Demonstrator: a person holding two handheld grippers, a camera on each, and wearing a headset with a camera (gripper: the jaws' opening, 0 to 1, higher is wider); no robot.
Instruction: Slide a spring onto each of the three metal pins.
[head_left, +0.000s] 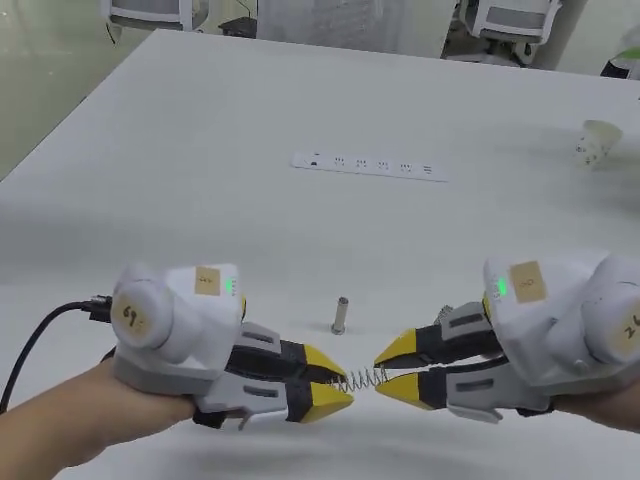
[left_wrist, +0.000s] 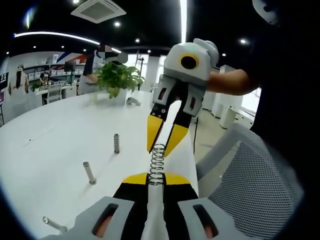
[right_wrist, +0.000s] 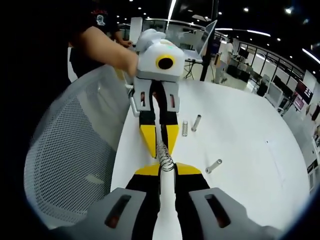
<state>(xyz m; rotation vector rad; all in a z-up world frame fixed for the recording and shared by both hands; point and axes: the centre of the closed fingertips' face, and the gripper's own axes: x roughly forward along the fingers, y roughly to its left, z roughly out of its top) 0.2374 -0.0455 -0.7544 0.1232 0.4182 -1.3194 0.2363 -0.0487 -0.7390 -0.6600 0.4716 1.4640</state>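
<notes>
Low in the head view, the left tongs (head_left: 345, 386) are clamped on one end of a spring (head_left: 365, 379) held level above the counter (head_left: 200, 200). The right tongs (head_left: 378, 371) stand parted about its other end, and whether they pinch it cannot be told. Just behind, at frame centre, a metal pin (head_left: 341, 314) stands upright, and a power strip (head_left: 368, 165) lies farther up.
</notes>
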